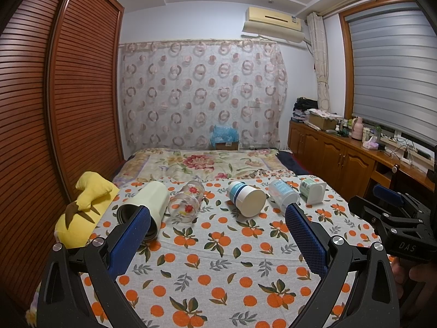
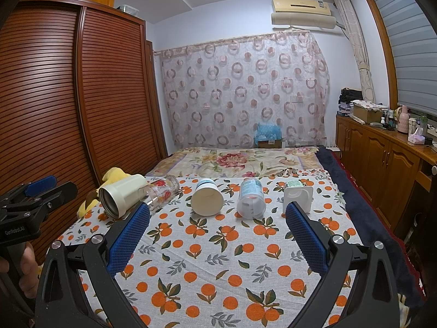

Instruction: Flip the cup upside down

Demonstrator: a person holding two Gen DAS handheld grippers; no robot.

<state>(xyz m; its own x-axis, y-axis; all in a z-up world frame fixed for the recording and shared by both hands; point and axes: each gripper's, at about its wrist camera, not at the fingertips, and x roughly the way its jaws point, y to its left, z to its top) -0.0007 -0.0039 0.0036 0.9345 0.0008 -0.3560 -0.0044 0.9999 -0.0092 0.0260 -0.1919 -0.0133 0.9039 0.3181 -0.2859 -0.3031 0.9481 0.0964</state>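
Several cups lie on their sides in a row on the orange-print cloth (image 1: pixel 218 259): a cream tumbler (image 1: pixel 147 205) (image 2: pixel 120 198), a clear floral glass (image 1: pixel 187 201) (image 2: pixel 161 192), a white and blue cup (image 1: pixel 245 198) (image 2: pixel 206 197), a clear printed cup (image 1: pixel 282 192) (image 2: pixel 251 198) and a green-labelled square cup (image 1: pixel 312 190) (image 2: pixel 297 194). My left gripper (image 1: pixel 218 218) is open and empty, short of the row. My right gripper (image 2: pixel 218 218) is open and empty, also short of the row. Each gripper shows at the edge of the other's view.
A yellow plush toy (image 1: pixel 84 207) lies at the cloth's left edge beside the wooden wardrobe (image 1: pixel 54 109). A floral bedspread (image 1: pixel 204 164) lies beyond the cups. A wooden cabinet (image 1: pixel 341 153) with clutter runs along the right.
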